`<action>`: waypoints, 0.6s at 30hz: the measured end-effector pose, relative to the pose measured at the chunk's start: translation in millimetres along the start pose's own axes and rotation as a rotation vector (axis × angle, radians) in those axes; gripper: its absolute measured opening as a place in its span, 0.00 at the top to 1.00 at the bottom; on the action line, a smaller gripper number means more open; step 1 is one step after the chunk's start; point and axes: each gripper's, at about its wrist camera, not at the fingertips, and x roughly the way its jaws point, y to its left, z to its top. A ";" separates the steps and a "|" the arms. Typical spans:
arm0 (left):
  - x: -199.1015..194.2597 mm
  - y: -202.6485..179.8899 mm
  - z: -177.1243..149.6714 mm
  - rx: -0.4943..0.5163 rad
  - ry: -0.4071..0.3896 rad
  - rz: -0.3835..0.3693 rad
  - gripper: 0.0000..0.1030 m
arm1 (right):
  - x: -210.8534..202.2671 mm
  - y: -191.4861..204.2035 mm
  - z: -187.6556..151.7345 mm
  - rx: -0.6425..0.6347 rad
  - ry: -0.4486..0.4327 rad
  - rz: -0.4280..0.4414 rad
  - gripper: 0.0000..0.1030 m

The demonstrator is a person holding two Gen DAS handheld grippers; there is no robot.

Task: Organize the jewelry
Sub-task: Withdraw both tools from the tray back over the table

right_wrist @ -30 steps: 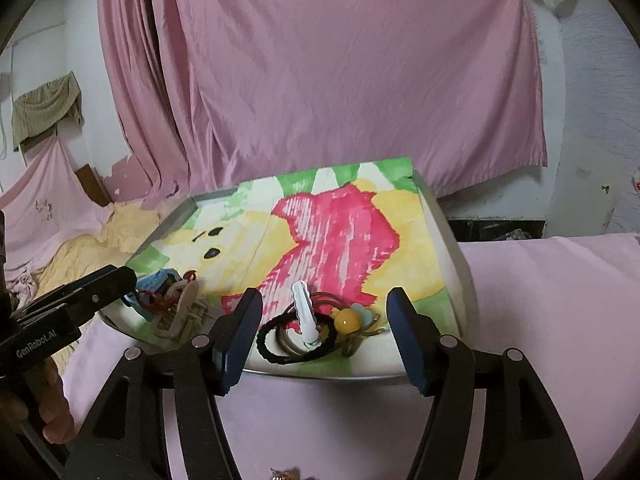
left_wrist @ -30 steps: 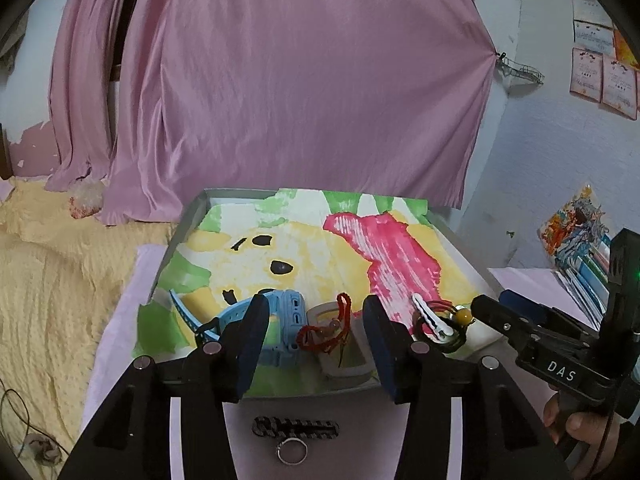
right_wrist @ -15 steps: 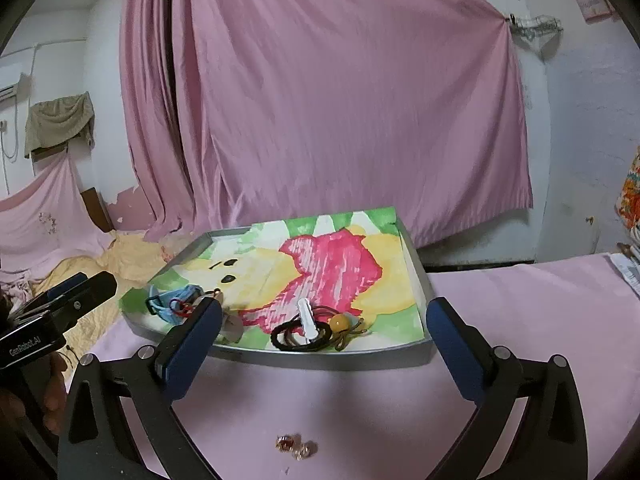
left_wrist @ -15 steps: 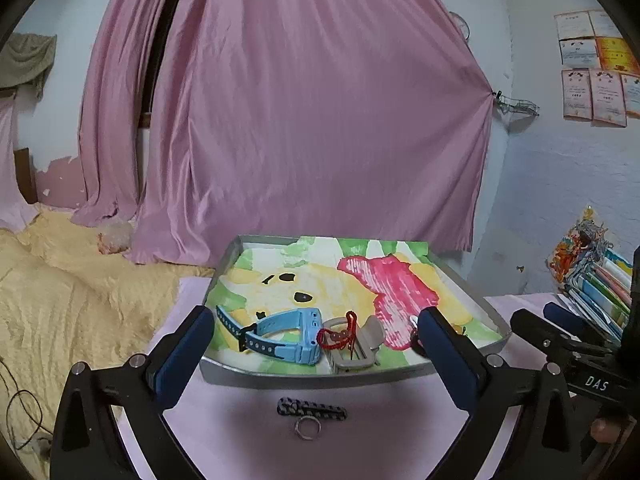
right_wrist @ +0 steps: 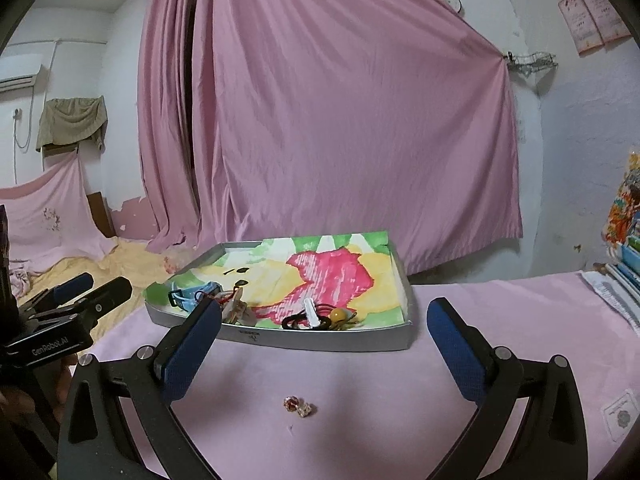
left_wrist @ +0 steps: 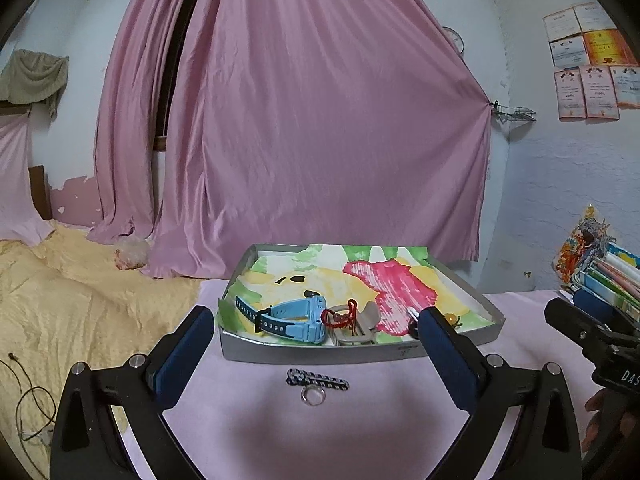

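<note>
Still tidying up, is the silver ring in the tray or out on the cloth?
Out. The ring lies on the pink cloth in front of the tray.

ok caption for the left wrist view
Open left gripper faces the tray, with a ring on the pink cloth.

left gripper (left_wrist: 316,344): jaws wide, empty | right gripper (right_wrist: 324,340): jaws wide, empty

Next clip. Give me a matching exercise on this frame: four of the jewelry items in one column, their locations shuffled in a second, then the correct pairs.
Items:
1. blue watch
2. yellow bead
3. silver ring
4. earrings

Places:
A. on the pink cloth, under the right gripper
B. left part of the tray
C. on the pink cloth, under the left gripper
D. right part of the tray

Pairs: 1-B, 2-D, 3-C, 4-A
</note>
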 end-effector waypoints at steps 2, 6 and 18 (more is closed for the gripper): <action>-5.5 -0.6 -2.7 0.003 -0.006 0.003 0.01 | -5.1 0.1 -2.1 -0.004 -0.007 -0.002 0.02; -13.7 -1.7 -7.3 0.013 -0.011 0.008 0.01 | -11.2 -1.4 -6.8 -0.003 -0.013 -0.001 0.02; -25.8 2.8 -27.7 0.028 0.021 0.013 0.01 | -14.2 1.1 -25.5 -0.024 0.023 -0.005 0.02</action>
